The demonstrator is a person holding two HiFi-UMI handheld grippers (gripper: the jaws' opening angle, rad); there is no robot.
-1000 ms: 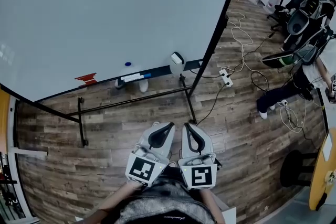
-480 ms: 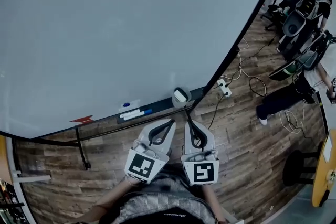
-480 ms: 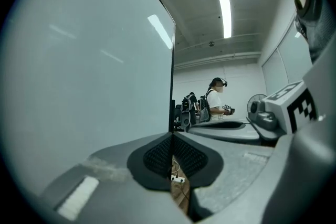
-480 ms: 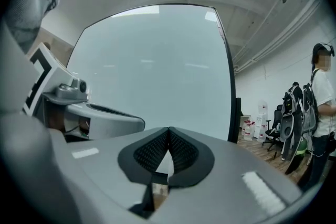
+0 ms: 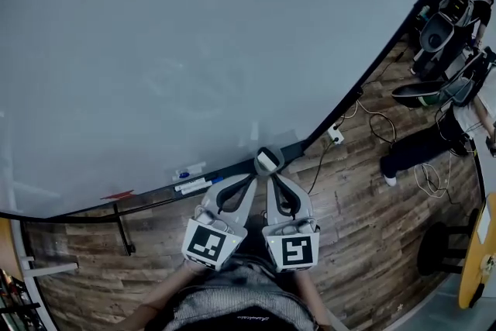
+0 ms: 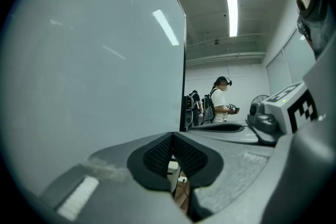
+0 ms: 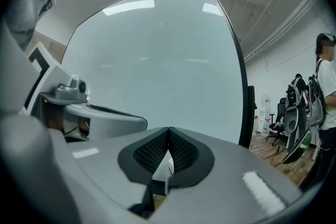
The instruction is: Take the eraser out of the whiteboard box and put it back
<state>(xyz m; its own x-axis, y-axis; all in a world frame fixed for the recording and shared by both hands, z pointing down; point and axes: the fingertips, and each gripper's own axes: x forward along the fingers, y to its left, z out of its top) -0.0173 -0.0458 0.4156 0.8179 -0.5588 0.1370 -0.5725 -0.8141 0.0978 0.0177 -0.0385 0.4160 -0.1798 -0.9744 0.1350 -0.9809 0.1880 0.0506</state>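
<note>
As whiteboard looms nearer, left tool, right tool closer to box

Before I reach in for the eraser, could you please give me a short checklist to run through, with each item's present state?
1. Eraser sitting in the whiteboard box at the right end of the tray: ok, as far as the head view shows.
2. Right tool open for the grasp: not ok, jaws together, nothing held.
3. Left tool free: ok, jaws together, nothing held.
4. Tools near the box: ok, both tips just short of it.
5. Markers clear of the box: ok, they lie further left on the tray.
</note>
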